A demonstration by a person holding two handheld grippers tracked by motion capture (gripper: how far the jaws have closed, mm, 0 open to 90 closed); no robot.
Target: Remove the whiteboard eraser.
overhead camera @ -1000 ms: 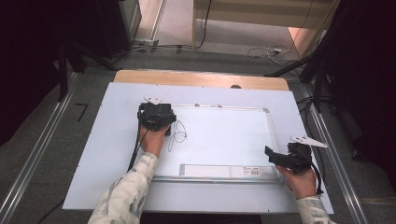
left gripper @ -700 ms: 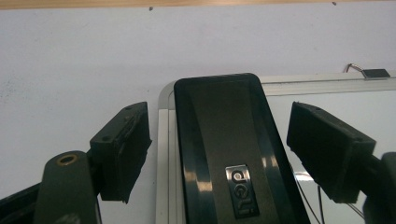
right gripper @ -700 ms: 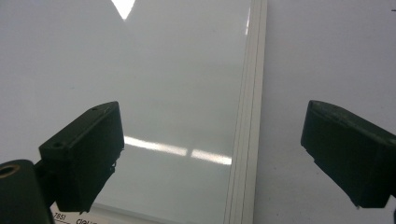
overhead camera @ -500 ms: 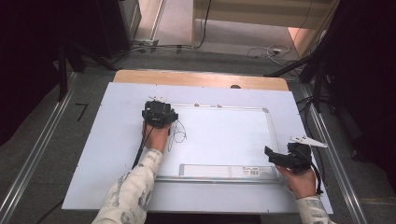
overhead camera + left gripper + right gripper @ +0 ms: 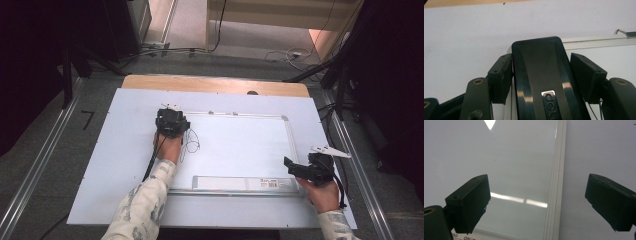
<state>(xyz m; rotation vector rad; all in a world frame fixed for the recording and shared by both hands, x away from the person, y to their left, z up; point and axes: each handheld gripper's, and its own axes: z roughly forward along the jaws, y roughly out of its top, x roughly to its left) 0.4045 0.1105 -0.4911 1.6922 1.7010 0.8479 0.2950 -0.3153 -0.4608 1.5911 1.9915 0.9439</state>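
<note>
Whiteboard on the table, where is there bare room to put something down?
The whiteboard is bare across its middle, between the scribble and its right frame. The white sheet left of the board is bare too. It is crowded at the top left corner, around the left gripper and eraser.

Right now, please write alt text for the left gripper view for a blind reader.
A black eraser sits between the fingers of the left gripper, which have just been closing around it, over the corner of a whiteboard on a white table.
</note>
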